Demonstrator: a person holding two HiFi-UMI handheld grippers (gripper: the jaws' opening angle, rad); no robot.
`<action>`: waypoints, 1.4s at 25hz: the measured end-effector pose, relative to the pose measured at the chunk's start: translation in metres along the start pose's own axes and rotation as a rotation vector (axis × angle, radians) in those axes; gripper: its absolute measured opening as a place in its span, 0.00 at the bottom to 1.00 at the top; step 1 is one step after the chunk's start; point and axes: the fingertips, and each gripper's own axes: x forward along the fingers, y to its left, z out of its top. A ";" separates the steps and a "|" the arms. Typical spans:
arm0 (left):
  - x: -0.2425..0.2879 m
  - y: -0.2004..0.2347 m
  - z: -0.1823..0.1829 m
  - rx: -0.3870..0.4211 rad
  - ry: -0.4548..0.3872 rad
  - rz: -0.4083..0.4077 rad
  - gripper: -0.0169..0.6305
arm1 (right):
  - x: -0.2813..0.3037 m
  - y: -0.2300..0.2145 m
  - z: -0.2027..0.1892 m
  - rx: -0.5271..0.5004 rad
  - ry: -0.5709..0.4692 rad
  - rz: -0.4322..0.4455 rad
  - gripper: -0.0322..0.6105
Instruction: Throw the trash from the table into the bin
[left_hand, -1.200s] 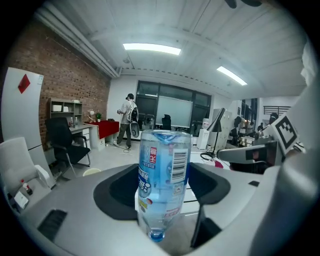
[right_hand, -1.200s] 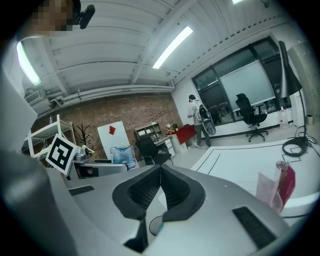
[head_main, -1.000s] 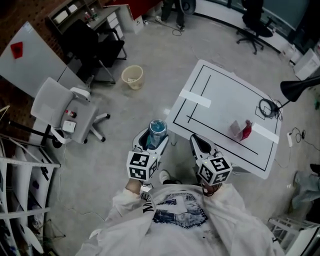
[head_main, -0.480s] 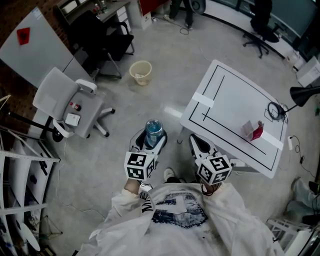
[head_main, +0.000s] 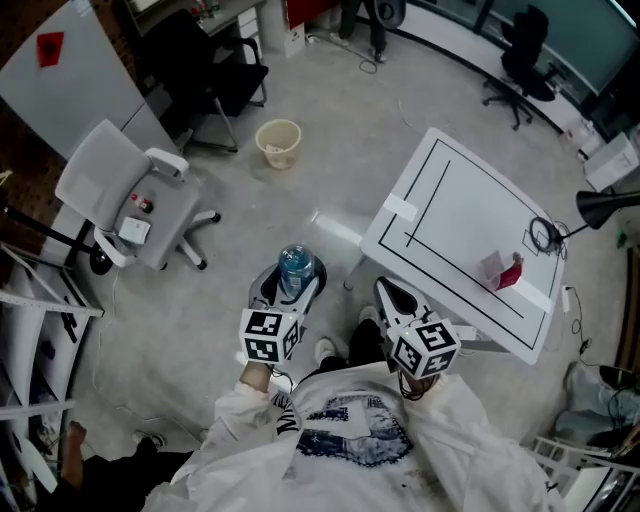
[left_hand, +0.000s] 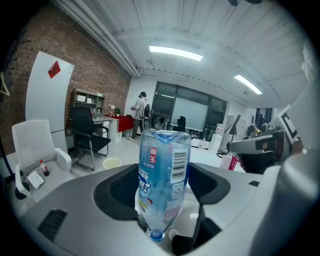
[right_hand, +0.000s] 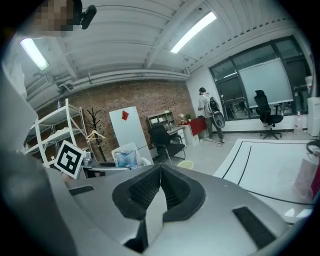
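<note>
Left claw (head_main: 290, 286) grips a water bottle (left_hand: 164, 165) over the floor, away from the table (head_main: 470, 215). It rides upside down, cap low, base up, long axis near upright. Right claw (right_hand: 160, 180) is pinched shut, empty. By my reckoning this is the carry; next I reach the bin (head_main: 279, 143) and release above it.

- The bottle (left_hand: 164, 180) carried a white label with a barcode (left_hand: 179, 162); its digits were too small to read.
- Left of the barcode sat a red patch (left_hand: 150, 156) with white Chinese characters, and blue characters below it (none sharp enough to read for certain).
- The cube (head_main: 266, 336) on the left gripper (head_main: 291, 275) and the cube (head_main: 424, 347) on the right gripper (head_main: 385, 288) bore black-and-white square markers.
- A red mark (head_main: 48, 46) on the white panel (head_main: 85, 75) could not be read.
</note>
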 end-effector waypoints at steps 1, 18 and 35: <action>0.000 0.003 -0.002 -0.005 -0.002 0.009 0.50 | 0.002 0.002 0.001 -0.004 0.003 0.008 0.08; 0.023 0.050 -0.032 -0.065 0.011 0.106 0.51 | 0.083 0.008 -0.011 -0.006 0.092 0.152 0.08; 0.124 0.099 -0.103 -0.072 0.066 0.113 0.51 | 0.193 -0.021 -0.072 -0.084 0.212 0.233 0.08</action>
